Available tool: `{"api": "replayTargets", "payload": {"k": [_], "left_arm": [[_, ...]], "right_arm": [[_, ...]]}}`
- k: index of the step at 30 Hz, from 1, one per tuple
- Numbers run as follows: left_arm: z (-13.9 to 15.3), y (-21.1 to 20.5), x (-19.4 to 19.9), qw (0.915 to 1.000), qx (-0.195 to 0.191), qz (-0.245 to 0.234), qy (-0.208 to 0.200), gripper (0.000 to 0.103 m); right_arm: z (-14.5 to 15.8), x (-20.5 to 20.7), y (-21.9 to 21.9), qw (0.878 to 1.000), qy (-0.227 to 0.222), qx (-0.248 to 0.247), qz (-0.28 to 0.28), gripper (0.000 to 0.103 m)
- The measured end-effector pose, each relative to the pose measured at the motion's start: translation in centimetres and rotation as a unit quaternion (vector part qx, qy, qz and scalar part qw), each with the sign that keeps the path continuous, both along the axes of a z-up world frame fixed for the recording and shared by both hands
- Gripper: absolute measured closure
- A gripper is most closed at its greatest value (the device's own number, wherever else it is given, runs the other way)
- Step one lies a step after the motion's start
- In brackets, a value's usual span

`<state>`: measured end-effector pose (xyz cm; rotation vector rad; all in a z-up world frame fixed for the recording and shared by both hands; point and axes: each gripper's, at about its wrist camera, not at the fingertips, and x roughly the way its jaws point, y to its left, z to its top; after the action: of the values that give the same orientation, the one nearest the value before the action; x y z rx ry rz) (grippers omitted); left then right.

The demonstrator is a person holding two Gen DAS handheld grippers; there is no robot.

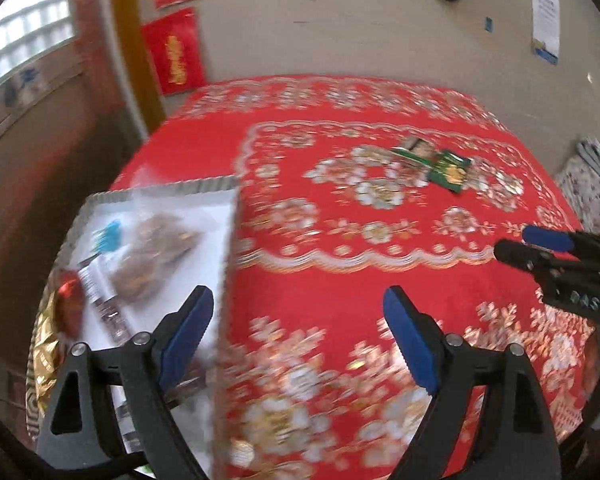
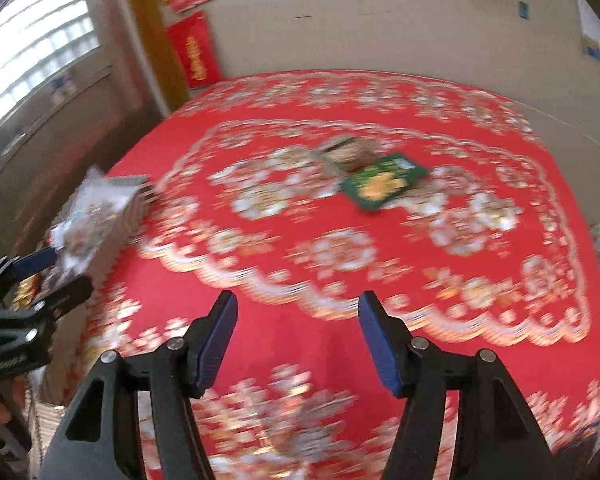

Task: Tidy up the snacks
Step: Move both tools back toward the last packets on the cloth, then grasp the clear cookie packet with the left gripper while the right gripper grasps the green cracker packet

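A white box [image 1: 220, 216] with a silver ribbed rim stands at the table's left edge. Inside lie a clear bag of brown snacks [image 1: 156, 256] and a red-and-gold foil packet [image 1: 66, 304]. Two green snack packets [image 1: 450, 170] lie side by side on the red tablecloth at the far middle; they also show in the right wrist view [image 2: 382, 184]. My left gripper [image 1: 300, 320] is open and empty over the box's right wall. My right gripper [image 2: 296, 324] is open and empty over the cloth, short of the green packets. The views are motion-blurred.
The red floral tablecloth [image 1: 340, 280] covers the whole table. A beige wall with red paper hangings [image 1: 176, 52] is behind it. A window [image 2: 28, 52] and a wooden frame are at the left. Patterned fabric [image 1: 588, 184] sits off the table's right side.
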<state>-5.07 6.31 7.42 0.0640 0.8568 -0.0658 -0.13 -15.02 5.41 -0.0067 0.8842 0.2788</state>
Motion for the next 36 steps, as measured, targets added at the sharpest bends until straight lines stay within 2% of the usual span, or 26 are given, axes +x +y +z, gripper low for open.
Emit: {"api": "replayTargets", "payload": {"k": [4, 9, 13, 18, 22, 24, 27, 29, 30, 31, 33, 34, 36], "left_arm": [[0.4, -2.9, 2.7, 0.9997, -0.009, -0.017, 0.015, 0.016], [0.6, -5.9, 8.0, 0.9987, -0.018, -0.028, 0.039, 0.016], [-0.4, -9.0, 13.9, 0.9967, 0.003, -0.060, 0.055, 0.016], [-2.3, -11.4, 20.1, 0.9924, -0.009, -0.095, 0.077, 0.016], [-3.5, -13.2, 22.6, 0.9869, -0.035, -0.130, 0.089, 0.016], [-4.2, -14.3, 23.3, 0.9832, -0.032, -0.153, 0.095, 0.016], [-4.7, -14.9, 24.1, 0.9834, -0.012, -0.156, 0.092, 0.016], [-5.0, -14.8, 24.8, 0.9822, -0.024, -0.158, 0.099, 0.016], [-5.1, -14.7, 25.1, 0.9820, -0.026, -0.157, 0.102, 0.020], [-5.3, -14.7, 25.3, 0.9820, -0.022, -0.156, 0.105, 0.032], [-5.6, -14.3, 25.5, 0.9803, -0.035, -0.158, 0.114, 0.045], [-5.5, -13.9, 25.6, 0.9808, -0.040, -0.151, 0.116, 0.049], [-5.2, -13.1, 25.6, 0.9835, -0.034, -0.135, 0.115, 0.050]], "right_arm": [[-0.4, 2.1, -1.6, 1.000, 0.012, -0.011, -0.015, 0.040], [-1.1, 3.7, -2.6, 0.999, 0.026, 0.009, -0.028, 0.040], [-1.6, 4.8, -3.1, 0.999, 0.036, 0.015, -0.033, 0.039], [-1.8, 6.7, -3.9, 0.998, 0.040, 0.027, -0.049, 0.037], [-2.1, 7.9, -4.2, 0.997, 0.044, 0.029, -0.057, 0.037], [-2.3, 8.3, -4.3, 0.997, 0.047, 0.027, -0.059, 0.037], [-2.6, 8.9, -4.5, 0.996, 0.050, 0.026, -0.063, 0.037], [-2.8, 9.4, -4.4, 0.996, 0.052, 0.026, -0.066, 0.037], [-2.8, 9.6, -4.4, 0.996, 0.051, 0.027, -0.067, 0.037], [-2.9, 9.8, -4.2, 0.996, 0.052, 0.030, -0.067, 0.037], [-3.0, 10.4, -4.1, 0.995, 0.053, 0.035, -0.072, 0.037], [-3.0, 10.7, -4.0, 0.995, 0.053, 0.036, -0.076, 0.037], [-2.9, 11.3, -3.6, 0.994, 0.050, 0.034, -0.091, 0.037]]}}
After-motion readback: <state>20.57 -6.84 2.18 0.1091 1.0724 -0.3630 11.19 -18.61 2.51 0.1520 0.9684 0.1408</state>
